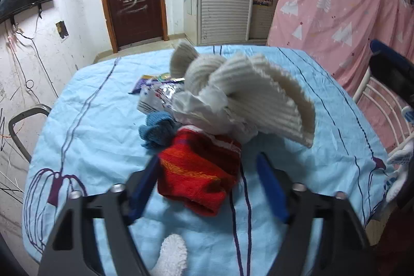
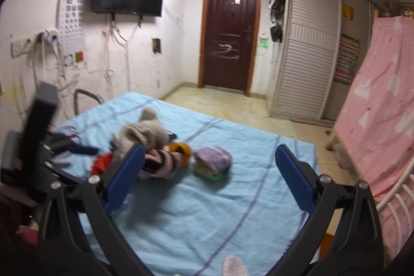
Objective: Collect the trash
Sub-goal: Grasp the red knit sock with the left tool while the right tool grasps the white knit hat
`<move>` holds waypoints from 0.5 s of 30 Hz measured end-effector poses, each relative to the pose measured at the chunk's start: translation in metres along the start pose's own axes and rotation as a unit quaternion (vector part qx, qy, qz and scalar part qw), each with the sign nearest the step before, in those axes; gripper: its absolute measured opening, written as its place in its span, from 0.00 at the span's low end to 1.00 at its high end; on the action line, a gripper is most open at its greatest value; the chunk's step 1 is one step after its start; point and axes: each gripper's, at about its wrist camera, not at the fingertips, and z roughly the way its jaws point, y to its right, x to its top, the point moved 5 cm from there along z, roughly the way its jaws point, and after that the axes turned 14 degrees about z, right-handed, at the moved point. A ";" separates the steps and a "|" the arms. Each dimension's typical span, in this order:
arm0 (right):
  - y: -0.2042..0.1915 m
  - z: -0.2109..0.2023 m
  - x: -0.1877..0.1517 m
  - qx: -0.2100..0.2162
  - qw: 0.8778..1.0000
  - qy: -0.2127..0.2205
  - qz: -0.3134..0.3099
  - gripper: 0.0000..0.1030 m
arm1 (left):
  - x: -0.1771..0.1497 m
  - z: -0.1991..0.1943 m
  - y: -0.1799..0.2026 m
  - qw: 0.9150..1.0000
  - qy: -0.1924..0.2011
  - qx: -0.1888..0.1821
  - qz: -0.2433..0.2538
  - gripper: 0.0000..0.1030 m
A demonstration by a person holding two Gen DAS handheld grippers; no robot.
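Blue bedsheet (image 1: pixel 85 120), spread flat as work surface. Cream knit scarf (image 1: pixel 258 95) heaped mid-sheet, half burying foil wrappers (image 1: pixel 157 95), the likely trash, just behind a red sock (image 1: pixel 199 172). Left gripper (image 1: pixel 207 180) low beside that sock, jaws apart, empty. Right gripper (image 2: pixel 209 170) farther back, jaws wide, empty, a purple bundle (image 2: pixel 213 159) between them.

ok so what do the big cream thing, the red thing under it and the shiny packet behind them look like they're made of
Cream piece: chunky ribbed knit, probably wool or acrylic yarn; the parallel ridges show it.
Red piece: fuzzy, matte fleece or terry-like cloth with orange stripes.
Shiny packet: crinkled metallised foil or plastic wrapper, judging by the silver glare; likely trash.
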 end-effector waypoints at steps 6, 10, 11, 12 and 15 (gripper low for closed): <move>-0.035 0.010 -0.009 0.049 0.999 -0.018 -0.013 0.94 | -0.004 0.001 -0.006 1.000 -0.005 0.010 -0.011 0.15; -0.059 0.018 -0.019 0.059 0.997 -0.032 -0.037 0.94 | -0.006 -0.011 -0.017 0.999 0.008 0.015 -0.027 0.10; -0.063 0.021 -0.021 0.057 0.997 -0.034 -0.043 0.94 | -0.007 -0.015 -0.018 0.999 0.011 0.017 -0.028 0.10; -0.069 0.025 -0.022 0.052 0.997 -0.035 -0.050 0.94 | -0.007 -0.018 -0.019 0.999 0.013 0.017 -0.027 0.10; -0.074 0.031 -0.022 0.039 0.997 -0.035 -0.057 0.70 | -0.009 -0.023 -0.020 0.999 0.016 0.019 -0.026 0.10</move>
